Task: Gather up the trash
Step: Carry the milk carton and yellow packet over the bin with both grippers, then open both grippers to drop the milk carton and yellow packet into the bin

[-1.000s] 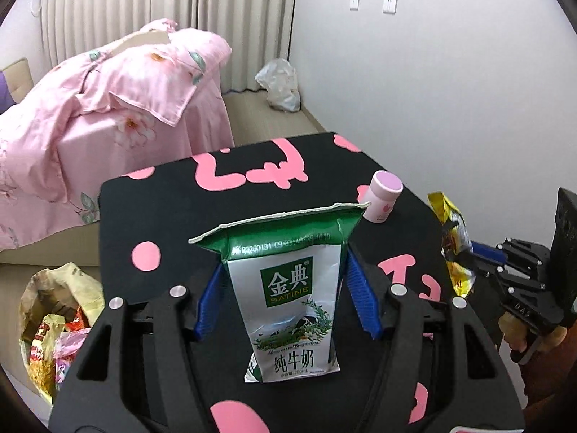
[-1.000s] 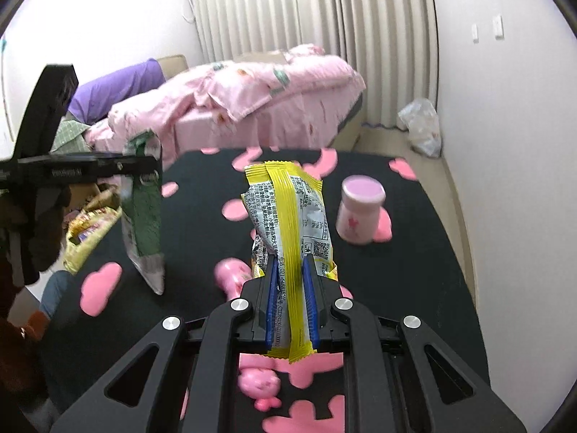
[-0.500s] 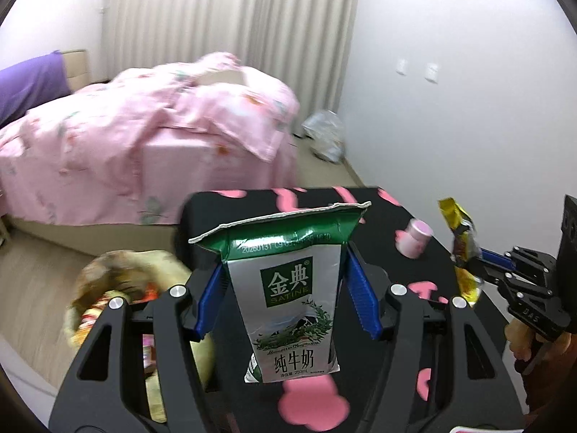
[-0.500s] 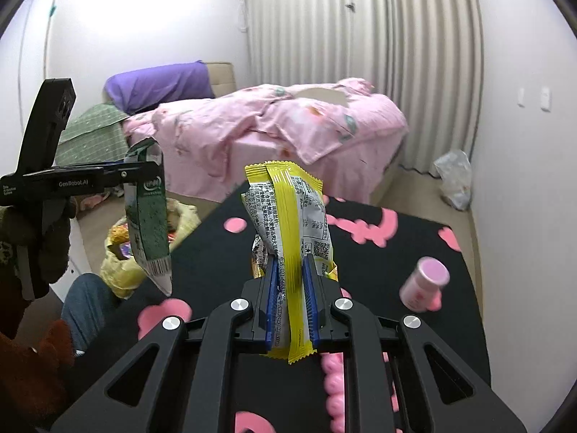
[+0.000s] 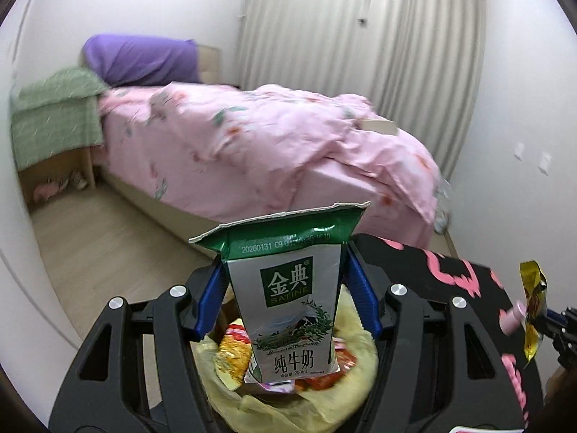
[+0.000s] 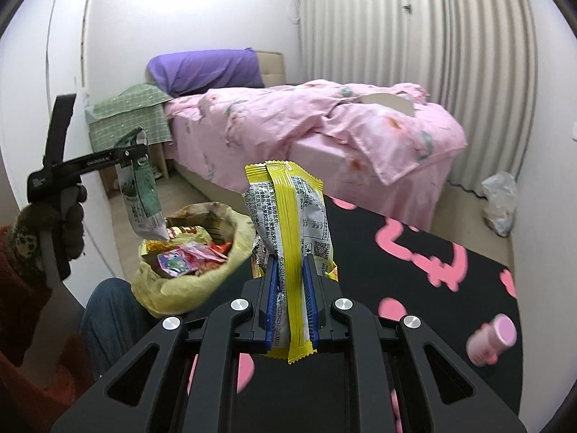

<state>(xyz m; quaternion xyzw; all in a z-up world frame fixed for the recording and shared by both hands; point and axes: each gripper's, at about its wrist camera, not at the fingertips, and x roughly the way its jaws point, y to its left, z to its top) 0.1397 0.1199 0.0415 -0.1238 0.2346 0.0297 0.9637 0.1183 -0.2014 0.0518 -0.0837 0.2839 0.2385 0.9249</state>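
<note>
1. Your left gripper (image 5: pixel 286 294) is clamped on a flattened Satine milk carton (image 5: pixel 294 299), blue pads pressing its two side edges near the green top. The carton stands upright between them, long axis vertical, torn top flap uppermost.

2. The yellow trash bag (image 5: pixel 288 402) lies directly below that carton. In the left wrist view its open mouth shows under and behind the carton's base; in the right wrist view the carton's lower corner hangs just over the bag's far rim (image 6: pixel 202 213), above the wrappers already inside. Judging by this, the left hand is the nearer one and a release there should drop the carton into the bag.

3. Your right gripper (image 6: pixel 291 301) is closed narrowly on a yellow-and-silver snack wrapper (image 6: pixel 288 216), held by its lower half with its long axis upright and the crimped seam facing the camera.

4. From the right gripper the bag sits to the left and lower down, near but not beneath the wrapper. The wrapper hangs over the edge of the black table with pink shapes (image 6: pixel 432 288), so it probably needs to go leftward over the bag mouth before you let go.

5. A pink-capped small bottle (image 6: pixel 492 339) lies tipped on the table, well to the right of the wrapper, untouched.
</note>
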